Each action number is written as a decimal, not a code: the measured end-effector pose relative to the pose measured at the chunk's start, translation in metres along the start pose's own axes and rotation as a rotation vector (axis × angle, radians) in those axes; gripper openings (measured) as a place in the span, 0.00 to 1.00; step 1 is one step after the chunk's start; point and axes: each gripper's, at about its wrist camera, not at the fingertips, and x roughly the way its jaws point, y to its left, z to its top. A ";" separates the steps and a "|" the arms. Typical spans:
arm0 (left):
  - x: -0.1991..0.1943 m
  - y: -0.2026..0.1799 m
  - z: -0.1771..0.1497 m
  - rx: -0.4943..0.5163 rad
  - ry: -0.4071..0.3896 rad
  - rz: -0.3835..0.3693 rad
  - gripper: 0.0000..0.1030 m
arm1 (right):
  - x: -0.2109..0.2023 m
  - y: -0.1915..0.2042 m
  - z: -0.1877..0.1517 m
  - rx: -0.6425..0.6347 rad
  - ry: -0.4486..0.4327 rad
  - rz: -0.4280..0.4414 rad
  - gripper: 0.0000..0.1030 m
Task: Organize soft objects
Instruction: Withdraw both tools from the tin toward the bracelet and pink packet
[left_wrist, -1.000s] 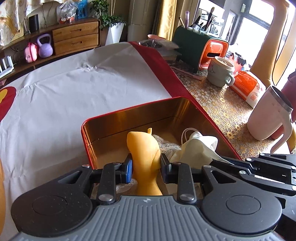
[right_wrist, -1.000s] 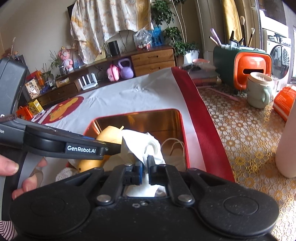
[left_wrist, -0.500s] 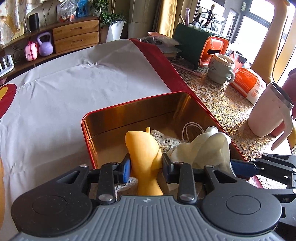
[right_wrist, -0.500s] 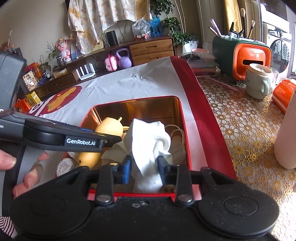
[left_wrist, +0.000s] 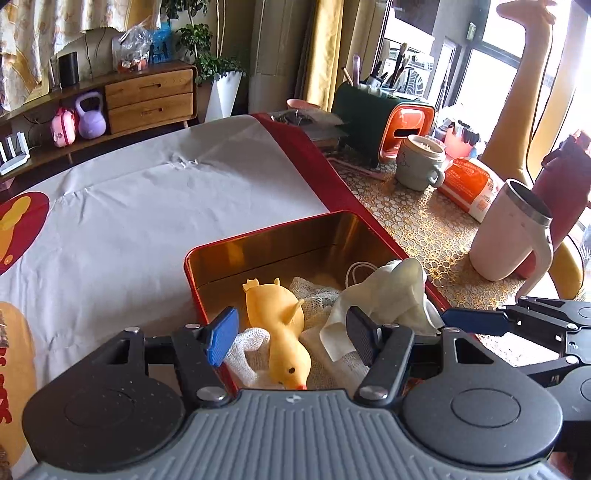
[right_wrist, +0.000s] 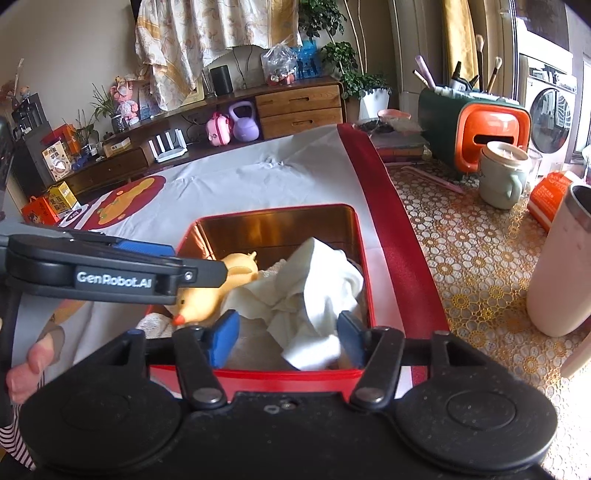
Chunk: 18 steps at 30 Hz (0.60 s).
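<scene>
- The left claw (left_wrist: 291, 334) stands wide, gripping nothing; a yellow rubber duck (left_wrist: 280, 325) lies between its fingers, beak toward the camera.
- The right claw (right_wrist: 282, 334) is spread wide too, with a crumpled white cloth (right_wrist: 314, 291) loose between its blue pads (right_wrist: 221, 338).
- Duck, cloth and a bit of white netting (left_wrist: 314, 295) all sit inside the red tin (right_wrist: 273, 212), gold within.
- The tin rests on a white sheet (left_wrist: 147, 206); a white tumbler (left_wrist: 506, 236) stands well apart on the lace tablecloth (right_wrist: 461, 236).

The left gripper (right_wrist: 147, 254) reads "GenRobot.AI"; other labels seem illegible.
</scene>
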 end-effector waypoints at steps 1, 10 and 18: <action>-0.005 0.001 -0.001 -0.001 -0.004 -0.002 0.62 | -0.003 0.001 0.000 -0.002 -0.004 0.000 0.61; -0.053 0.013 -0.010 -0.015 -0.039 -0.010 0.67 | -0.030 0.027 0.005 -0.041 -0.032 0.017 0.74; -0.105 0.039 -0.026 -0.048 -0.074 -0.007 0.81 | -0.049 0.064 0.007 -0.084 -0.064 0.059 0.92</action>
